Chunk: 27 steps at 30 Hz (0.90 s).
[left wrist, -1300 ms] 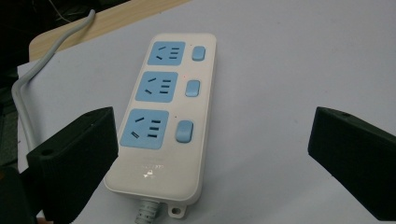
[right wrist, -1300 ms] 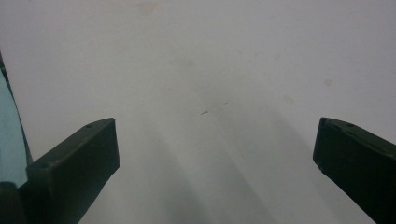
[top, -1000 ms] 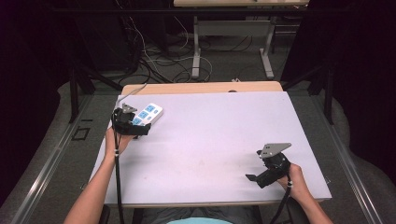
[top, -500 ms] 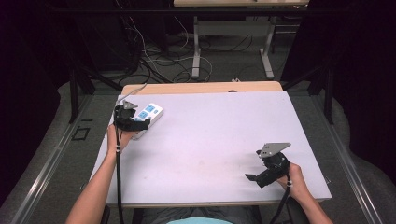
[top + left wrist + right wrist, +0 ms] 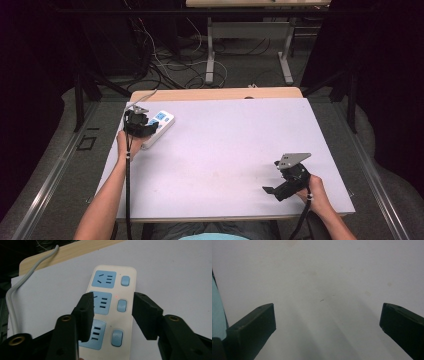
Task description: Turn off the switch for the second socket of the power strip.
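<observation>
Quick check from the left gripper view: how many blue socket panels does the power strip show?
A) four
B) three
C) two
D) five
B: the power strip shows three blue socket panels in a row, each with a switch beside it; the left gripper hangs over the middle one.

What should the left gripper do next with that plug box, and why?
Probably press down a little on the middle switch. The left gripper has just been closing its jaws above the power strip, and that switch lies between them, seemingly untouched.
</observation>
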Motion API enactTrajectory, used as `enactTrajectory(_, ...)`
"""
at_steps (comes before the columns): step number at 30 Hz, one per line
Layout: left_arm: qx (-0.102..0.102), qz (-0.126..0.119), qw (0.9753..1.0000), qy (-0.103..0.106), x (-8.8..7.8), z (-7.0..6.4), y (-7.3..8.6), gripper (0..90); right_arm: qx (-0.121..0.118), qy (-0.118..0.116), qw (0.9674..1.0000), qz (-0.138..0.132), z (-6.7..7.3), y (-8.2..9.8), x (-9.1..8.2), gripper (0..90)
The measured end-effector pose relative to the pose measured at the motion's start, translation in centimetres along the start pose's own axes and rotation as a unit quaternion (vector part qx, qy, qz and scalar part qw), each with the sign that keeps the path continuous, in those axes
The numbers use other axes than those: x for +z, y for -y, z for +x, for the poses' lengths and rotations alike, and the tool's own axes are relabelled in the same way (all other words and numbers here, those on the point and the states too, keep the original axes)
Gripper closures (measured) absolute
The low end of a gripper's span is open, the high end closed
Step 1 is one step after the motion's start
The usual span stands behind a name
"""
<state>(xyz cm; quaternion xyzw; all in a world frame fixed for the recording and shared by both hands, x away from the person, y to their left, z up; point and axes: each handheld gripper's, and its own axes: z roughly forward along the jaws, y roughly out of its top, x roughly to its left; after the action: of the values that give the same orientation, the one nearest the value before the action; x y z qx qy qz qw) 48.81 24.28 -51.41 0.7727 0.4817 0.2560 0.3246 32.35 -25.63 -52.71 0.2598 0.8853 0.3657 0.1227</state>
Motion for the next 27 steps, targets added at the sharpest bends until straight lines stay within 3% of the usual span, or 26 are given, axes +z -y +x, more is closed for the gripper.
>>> enactTrajectory(3, 0.0, -0.007, 1.0, 0.001, 0.3, 0.3, 0.1, 61.3, -0.002, 0.001, 1.0, -0.001, 0.0, 0.0, 0.0, 0.0)
enactTrajectory(5, -0.004, -0.006, 1.0, -0.001, 0.5, 0.4, 0.1, 70.5, 0.001, 0.001, 1.0, 0.001, 0.0, 0.0, 0.0, 0.0)
enactTrajectory(7, -0.004, -0.011, 0.9999, -0.003, 0.7, 0.5, 0.2, 72.5, 0.001, 0.001, 1.0, 0.001, 0.0, 0.0, 0.0, 0.0)
enactTrajectory(13, -0.003, -0.01, 0.9999, 0.008, 1.1, 0.6, 0.3, 89.5, -0.003, 0.0, 1.0, 0.001, 0.0, 0.0, 0.1, 0.0)
enactTrajectory(17, 0.001, -0.021, 0.9997, 0.007, 1.4, 0.4, 0.2, 89.8, 0.0, 0.0, 1.0, 0.0, 0.1, 0.0, 0.1, 0.0)
enactTrajectory(27, 0.003, -0.004, 0.9999, 0.011, 2.2, 0.2, 0.3, 89.8, 0.0, -0.001, 1.0, 0.005, 0.1, 0.0, 0.1, 0.0)
